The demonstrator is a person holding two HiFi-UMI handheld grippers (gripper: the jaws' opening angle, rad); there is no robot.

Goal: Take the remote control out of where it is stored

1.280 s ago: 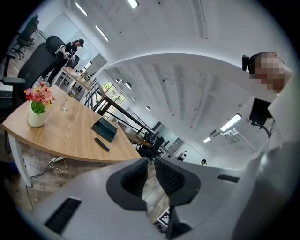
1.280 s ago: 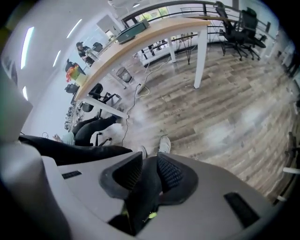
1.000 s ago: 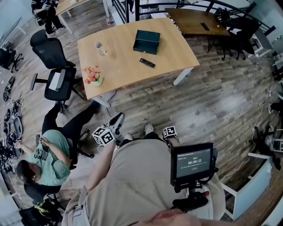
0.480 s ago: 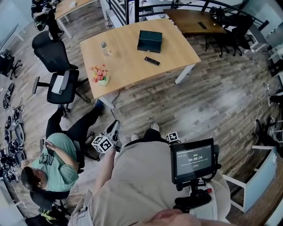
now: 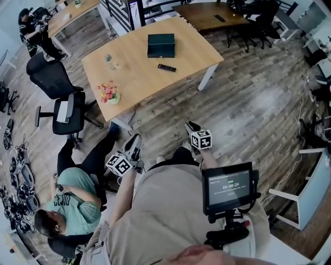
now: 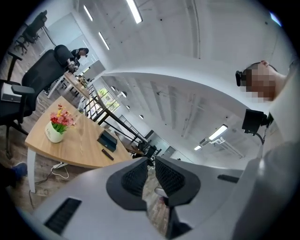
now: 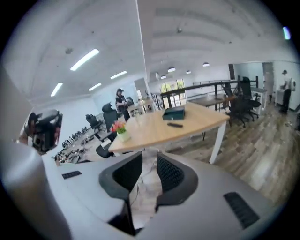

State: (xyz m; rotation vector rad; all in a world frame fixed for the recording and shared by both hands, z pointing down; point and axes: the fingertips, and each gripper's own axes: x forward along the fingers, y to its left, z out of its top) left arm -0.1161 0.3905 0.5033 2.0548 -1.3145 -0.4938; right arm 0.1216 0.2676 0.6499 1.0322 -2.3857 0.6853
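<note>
A black remote control [image 5: 166, 68] lies bare on the light wooden table [image 5: 134, 77], just in front of a closed dark green box [image 5: 161, 45]. Both grippers hang far from the table, over the wooden floor in front of my body. My left gripper [image 5: 135, 141] points level at the table, jaws slightly apart with nothing between them. My right gripper [image 5: 191, 126] is raised and tilts down toward the table, with a small empty gap between its jaws. The left gripper view shows the remote [image 6: 108, 154] and box [image 6: 107, 139]; the right gripper view shows the remote [image 7: 175, 124] and box [image 7: 174, 113].
A pot of flowers [image 5: 108, 93] and a glass [image 5: 110, 61] also stand on the table. Black office chairs [image 5: 67, 106] are at its left. A person in a green shirt [image 5: 72, 202] sits at lower left. A dark table [image 5: 207, 13] is behind. A screen [image 5: 230, 187] hangs at my chest.
My right gripper has swung up from beside my hip and now points toward the table. The left gripper has edged forward. The table has shifted up and left in the head view.
</note>
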